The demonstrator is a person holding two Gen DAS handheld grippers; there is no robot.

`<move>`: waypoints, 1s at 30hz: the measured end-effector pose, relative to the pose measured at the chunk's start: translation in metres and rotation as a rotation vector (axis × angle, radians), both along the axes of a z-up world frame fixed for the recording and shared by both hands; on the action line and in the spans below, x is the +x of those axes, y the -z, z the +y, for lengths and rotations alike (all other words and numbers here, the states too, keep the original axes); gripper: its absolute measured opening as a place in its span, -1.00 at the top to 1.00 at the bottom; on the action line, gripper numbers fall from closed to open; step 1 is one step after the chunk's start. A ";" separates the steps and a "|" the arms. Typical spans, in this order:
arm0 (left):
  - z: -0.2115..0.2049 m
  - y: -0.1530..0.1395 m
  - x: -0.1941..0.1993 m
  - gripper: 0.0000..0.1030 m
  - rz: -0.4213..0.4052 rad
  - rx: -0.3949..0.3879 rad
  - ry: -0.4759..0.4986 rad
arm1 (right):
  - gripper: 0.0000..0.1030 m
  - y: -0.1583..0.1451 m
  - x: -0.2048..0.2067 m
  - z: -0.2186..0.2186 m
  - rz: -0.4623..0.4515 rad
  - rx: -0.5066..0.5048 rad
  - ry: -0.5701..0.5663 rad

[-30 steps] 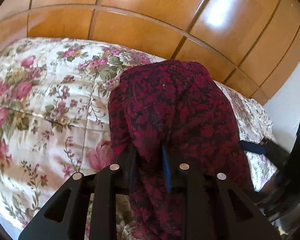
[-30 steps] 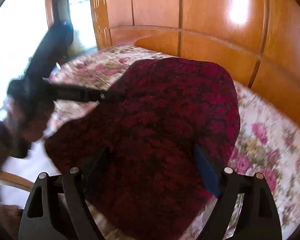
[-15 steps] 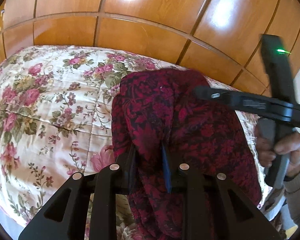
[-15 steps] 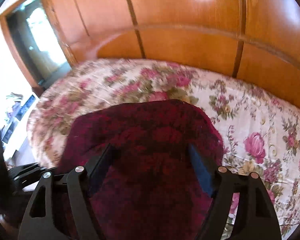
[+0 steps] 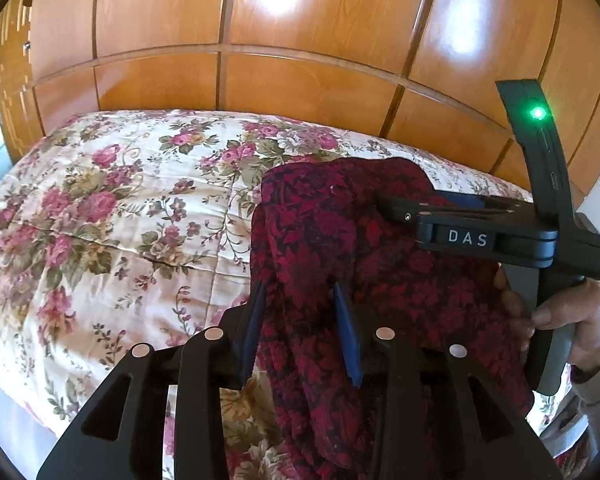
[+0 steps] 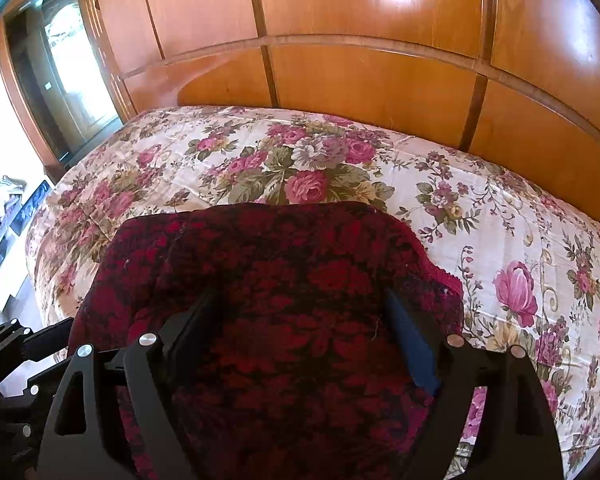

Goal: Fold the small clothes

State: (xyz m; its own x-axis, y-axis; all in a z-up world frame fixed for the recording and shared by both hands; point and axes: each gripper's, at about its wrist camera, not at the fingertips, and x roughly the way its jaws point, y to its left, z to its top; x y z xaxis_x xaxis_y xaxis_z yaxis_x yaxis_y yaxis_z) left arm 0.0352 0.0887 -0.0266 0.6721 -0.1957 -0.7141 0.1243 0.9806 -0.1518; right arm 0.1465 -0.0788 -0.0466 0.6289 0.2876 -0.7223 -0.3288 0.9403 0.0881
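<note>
A dark red and black floral garment [image 5: 380, 272] lies bunched on the flowered bedspread [image 5: 120, 220]. My left gripper [image 5: 300, 292] sits at its near left edge. Its jaws are opening, and a fold of the cloth stands loosely between the blue pads [image 5: 342, 320]. In the left wrist view my right gripper [image 5: 384, 204] reaches in from the right over the garment's far part, with a hand [image 5: 572, 320] on its grip. In the right wrist view my right gripper [image 6: 300, 316] hovers over the garment [image 6: 280, 264]. Its jaws are wide and still opening, with cloth spread below and between the fingers.
Glossy wooden panels [image 5: 300, 60] rise right behind the bed. The bedspread [image 6: 500, 220] stretches to both sides of the garment. In the right wrist view a glazed door [image 6: 72, 72] stands at the left, beyond the bed's edge.
My left gripper's jaws have parted a little around the cloth fold. My right gripper has swung in from the low right and now sits over the garment's far side.
</note>
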 end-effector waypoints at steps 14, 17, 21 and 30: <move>0.017 0.025 0.003 -0.21 0.012 -0.033 -0.043 | -0.96 0.006 -0.036 -0.085 0.076 0.368 -0.020; 0.022 0.031 0.006 -0.24 0.024 -0.073 -0.024 | -0.96 0.032 -0.041 -0.107 0.179 0.482 -0.025; 0.026 0.036 0.009 -0.30 0.022 -0.096 0.007 | -0.96 0.062 -0.051 -0.124 0.293 0.668 -0.074; 0.060 0.062 0.017 -0.29 0.090 -0.351 0.033 | -0.97 0.080 -0.024 -0.094 0.356 0.823 -0.191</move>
State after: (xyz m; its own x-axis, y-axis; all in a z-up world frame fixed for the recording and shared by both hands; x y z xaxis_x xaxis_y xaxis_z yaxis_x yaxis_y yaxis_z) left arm 0.0526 0.1491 -0.0883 0.5991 -0.4597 -0.6555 0.1260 0.8627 -0.4899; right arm 0.1221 -0.1729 -0.1268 0.2970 0.8738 -0.3851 -0.2974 0.4679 0.8322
